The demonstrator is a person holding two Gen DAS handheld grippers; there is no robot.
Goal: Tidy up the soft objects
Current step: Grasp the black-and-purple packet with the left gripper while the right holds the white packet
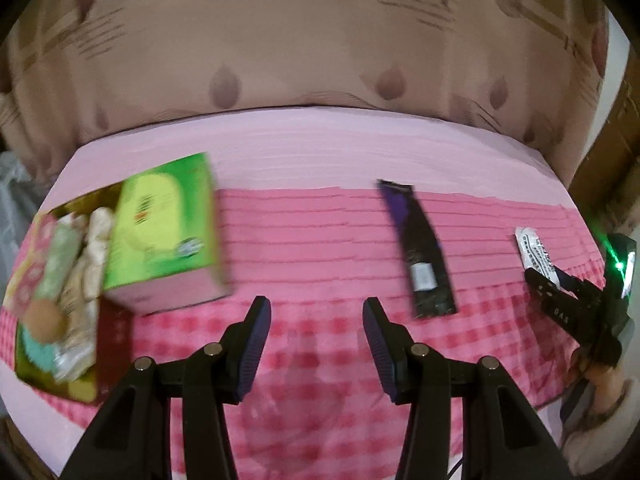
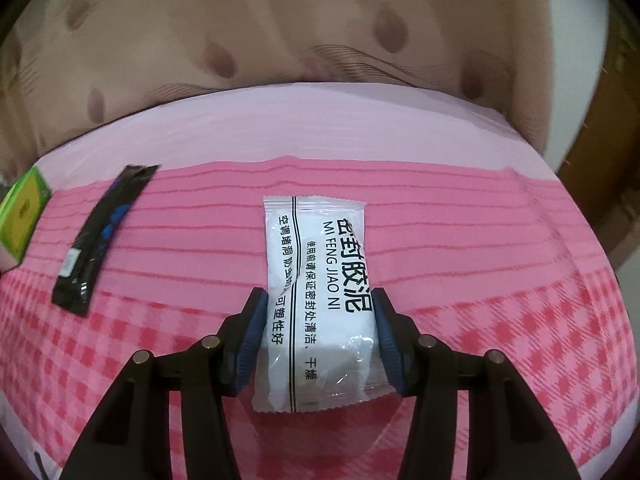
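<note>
A white sealing-clay packet [image 2: 316, 264] with black print lies lengthwise on the pink cloth, and my right gripper [image 2: 319, 296] is shut on its near half, pads pressing both long edges. The left wrist view shows that packet [image 1: 534, 248] and the right gripper [image 1: 558, 280] at the far right. My left gripper [image 1: 316, 306] hangs open over the checked cloth with nothing between its fingers. A black and purple sachet [image 1: 424, 252] lies just right of it, also visible in the right wrist view [image 2: 96, 236].
At the left stands a green carton [image 1: 168, 232], its corner showing in the right wrist view [image 2: 22, 216]. Beside it is an open box [image 1: 114, 336] filled with several soft packets and a round puff. A beige patterned curtain [image 1: 320, 48] hangs behind the table's far edge.
</note>
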